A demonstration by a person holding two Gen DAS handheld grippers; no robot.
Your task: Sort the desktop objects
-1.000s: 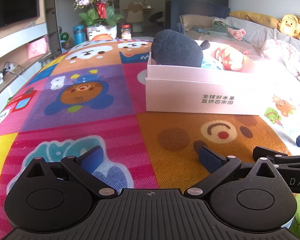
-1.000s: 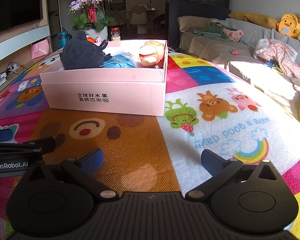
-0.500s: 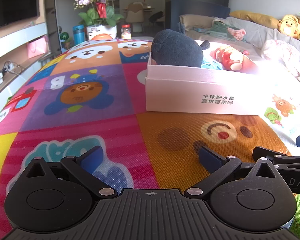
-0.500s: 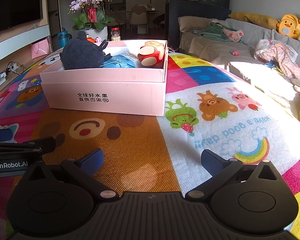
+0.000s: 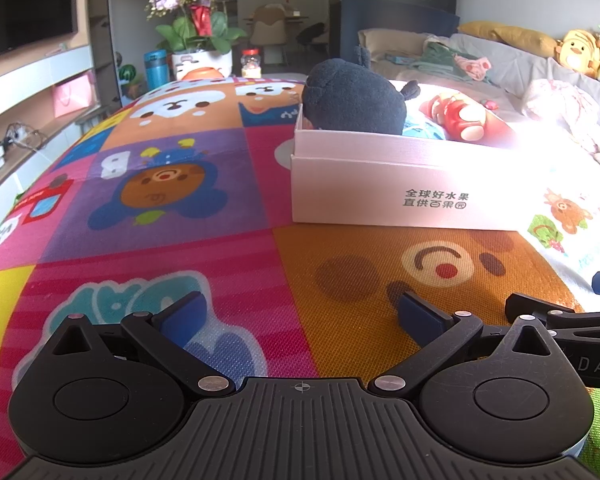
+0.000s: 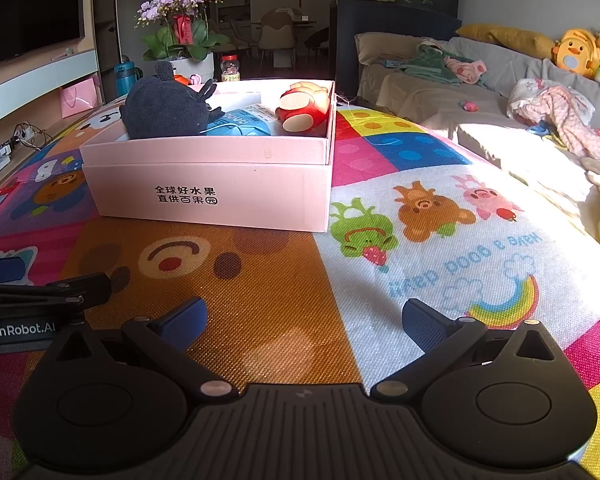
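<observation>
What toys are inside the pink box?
Inside the pink box sit a dark fuzzy plush, a blue packet and a red mushroom toy tipped on its side. The box's front wall and the plush hide the bottom, so anything lying lower down cannot be seen.

1 pink box (image 6: pixel 220 188) stands on 1 cartoon play mat (image 6: pixel 420 240), toward 11 o'clock in the right wrist view. Inside it are 3 things: 1 dark plush toy (image 6: pixel 162 110) at the 9 o'clock end, 1 blue packet (image 6: pixel 240 124) in the middle and 1 red-and-cream toy (image 6: pixel 304 106) at the 3 o'clock end. 2 grippers are in view, the right gripper (image 6: pixel 304 320) and the left gripper (image 5: pixel 300 314), each with 2 blue pads. Beyond the mat: 1 potted orchid (image 6: pixel 180 28), 1 blue bottle (image 5: pixel 156 66), 1 jar (image 6: pixel 230 70), and 1 yellow duck plush (image 6: pixel 576 54) at 2 o'clock.
</observation>
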